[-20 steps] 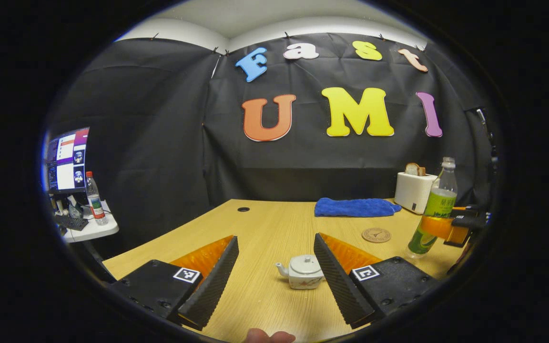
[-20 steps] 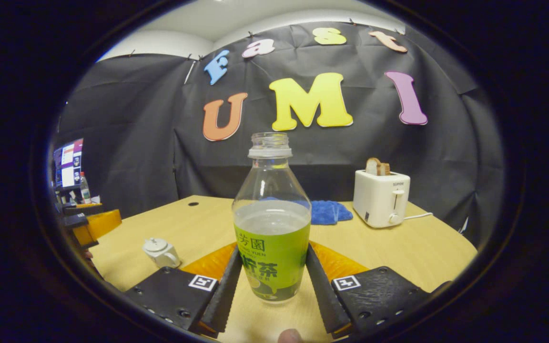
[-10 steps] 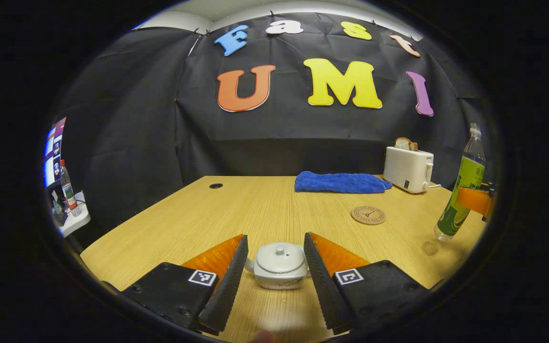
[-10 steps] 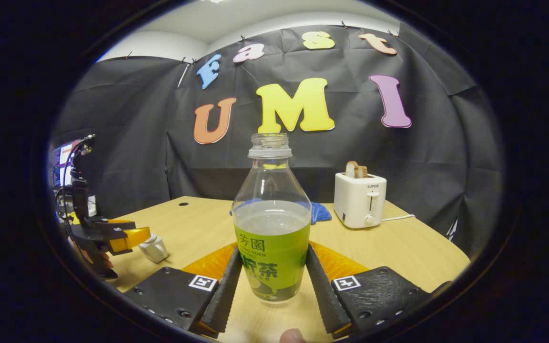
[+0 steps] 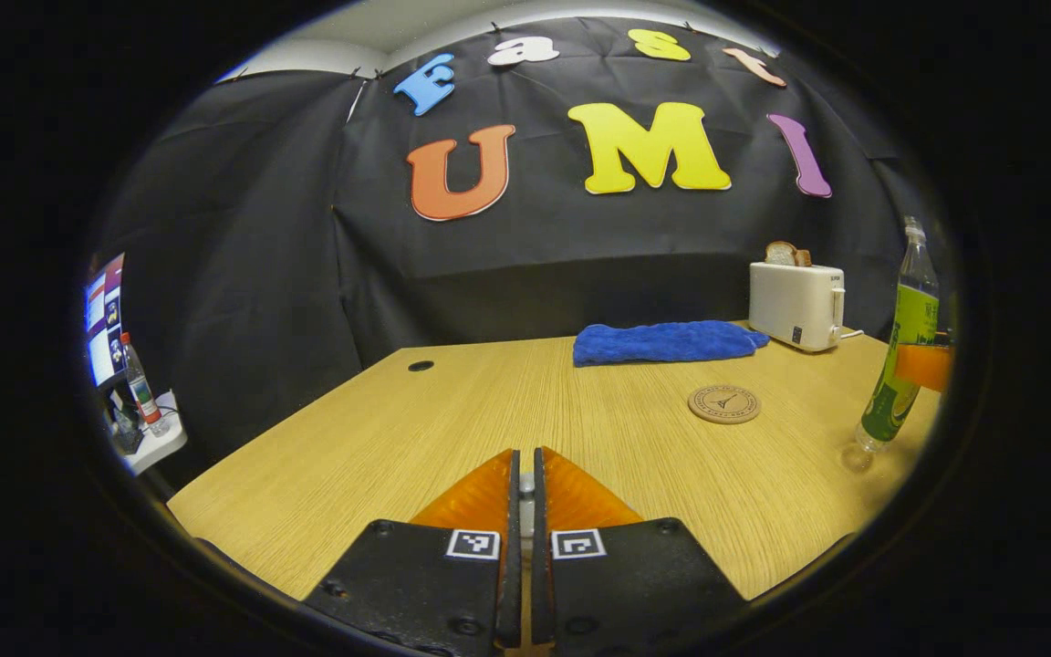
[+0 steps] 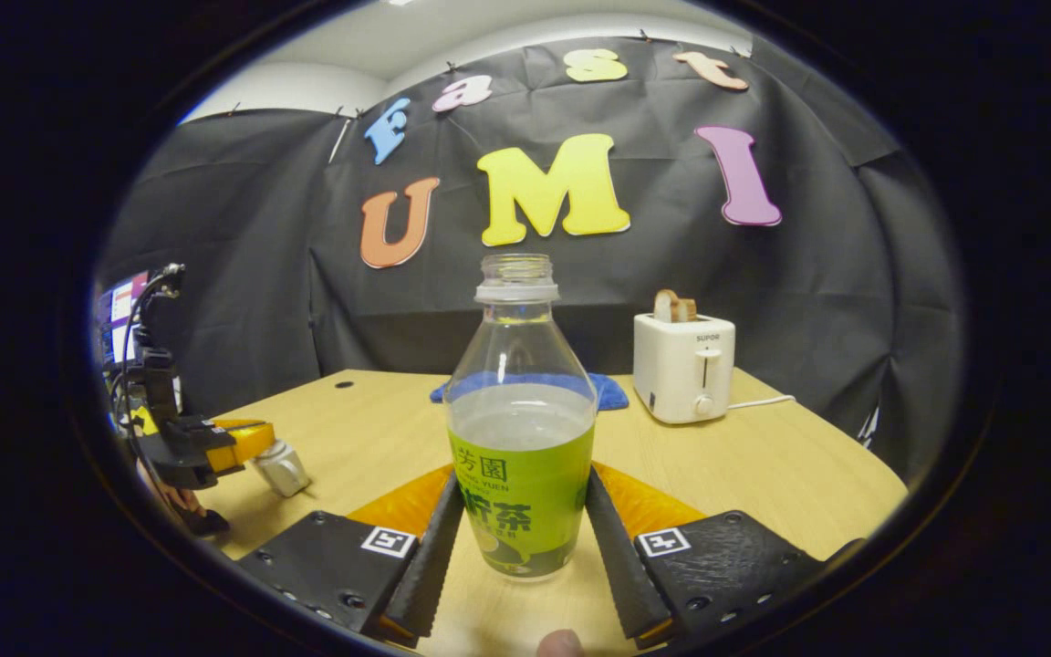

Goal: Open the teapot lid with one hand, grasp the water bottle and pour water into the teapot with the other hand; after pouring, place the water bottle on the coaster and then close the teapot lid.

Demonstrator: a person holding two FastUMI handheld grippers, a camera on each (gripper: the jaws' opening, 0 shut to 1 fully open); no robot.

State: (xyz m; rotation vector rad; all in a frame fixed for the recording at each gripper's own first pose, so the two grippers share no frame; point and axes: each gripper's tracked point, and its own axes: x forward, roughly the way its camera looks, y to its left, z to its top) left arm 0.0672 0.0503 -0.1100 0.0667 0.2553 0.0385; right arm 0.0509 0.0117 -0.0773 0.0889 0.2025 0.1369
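The left tongs, gaping around the teapot half a second ago, have now pinched nearly closed, probably on its lid knob near the tabletop's front-left edge, while the right tongs grip the raised water bottle, so lifting the lid looks next.

A light wooden table carries a blue towel, a toaster and a round coaster.

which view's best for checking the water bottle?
Right gripper view: the water bottle stands upright, close and centred between the right gripper's fingers, capless, water level visible. Left gripper view catches it small at the right edge.
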